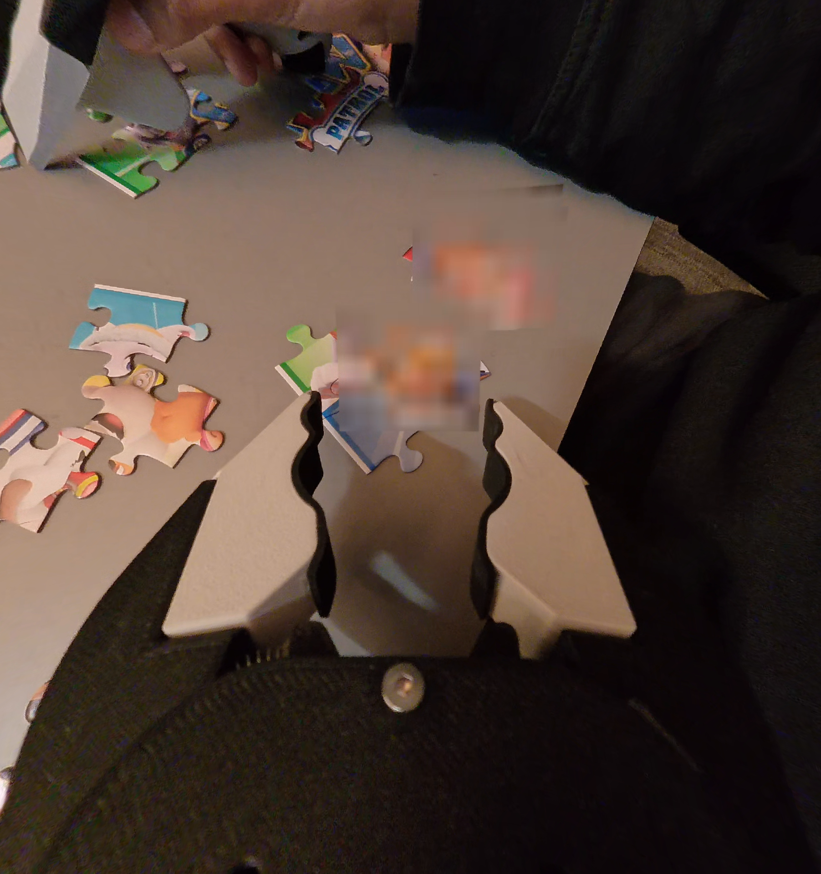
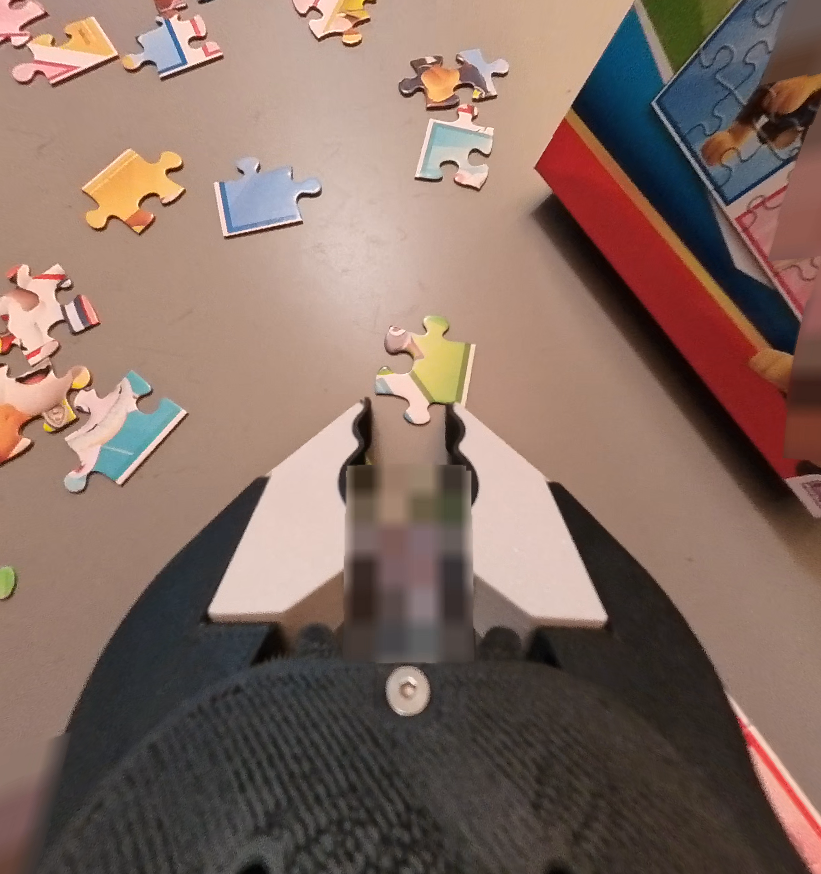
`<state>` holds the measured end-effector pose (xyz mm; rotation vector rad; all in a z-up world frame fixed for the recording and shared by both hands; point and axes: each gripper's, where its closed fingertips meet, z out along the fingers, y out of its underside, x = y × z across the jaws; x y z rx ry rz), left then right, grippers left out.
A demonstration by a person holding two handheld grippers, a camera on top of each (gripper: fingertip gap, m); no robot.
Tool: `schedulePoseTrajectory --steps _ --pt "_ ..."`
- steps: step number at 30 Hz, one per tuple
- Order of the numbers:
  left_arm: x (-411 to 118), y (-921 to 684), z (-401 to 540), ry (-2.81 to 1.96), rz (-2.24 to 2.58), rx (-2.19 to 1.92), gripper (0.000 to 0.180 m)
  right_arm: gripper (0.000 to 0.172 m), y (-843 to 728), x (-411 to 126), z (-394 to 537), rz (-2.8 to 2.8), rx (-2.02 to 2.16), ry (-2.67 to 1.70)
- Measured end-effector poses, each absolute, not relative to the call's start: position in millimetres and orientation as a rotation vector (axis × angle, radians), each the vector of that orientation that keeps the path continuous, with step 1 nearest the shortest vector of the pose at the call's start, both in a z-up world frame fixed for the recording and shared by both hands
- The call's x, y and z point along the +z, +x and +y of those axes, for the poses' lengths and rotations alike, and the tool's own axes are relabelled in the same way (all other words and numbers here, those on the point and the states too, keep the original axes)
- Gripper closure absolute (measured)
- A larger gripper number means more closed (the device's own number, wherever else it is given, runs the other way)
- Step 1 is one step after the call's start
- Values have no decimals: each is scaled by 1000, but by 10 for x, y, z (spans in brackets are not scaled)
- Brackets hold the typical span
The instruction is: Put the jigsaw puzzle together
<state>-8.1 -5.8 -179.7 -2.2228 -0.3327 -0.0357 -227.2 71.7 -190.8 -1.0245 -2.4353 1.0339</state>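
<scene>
Hanging over the grey worktop point(image 1: 238, 246), the left gripper point(image 1: 401, 416) has its jaws wide, nothing pressed between them. A blue puzzle piece point(image 1: 380, 444) lies flat just past its tips. The right gripper point(image 2: 407, 416) has narrower jaws, with a gap between them. A green puzzle piece point(image 2: 439, 366) lies just ahead of its tips. A colourful box point(image 2: 673, 246) sits off to its right.

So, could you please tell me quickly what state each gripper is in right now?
Left gripper: open, holding nothing, above a blue-edged puzzle piece.
Right gripper: fingers apart; a mosaic patch hides anything held between them.
</scene>
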Motion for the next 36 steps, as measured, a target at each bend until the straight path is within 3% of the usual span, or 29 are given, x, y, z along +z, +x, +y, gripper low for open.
schedulePoseTrajectory --steps 5,27,33,36 --pt "-1785 -92 -70 -2212 -343 -44 115 165 -2301 -1910 709 -2457 1027 -1033" --pt "-1770 -114 -80 -2198 -361 -47 115 172 -2121 -1802 693 -2451 1037 -872" --pt "-1740 -97 -57 -2195 -349 -40 115 114 -2269 -1867 689 -2509 1103 -958" --pt "-1718 -100 -63 -2186 -352 -41 115 101 -2337 -1918 646 -2549 1084 -882"
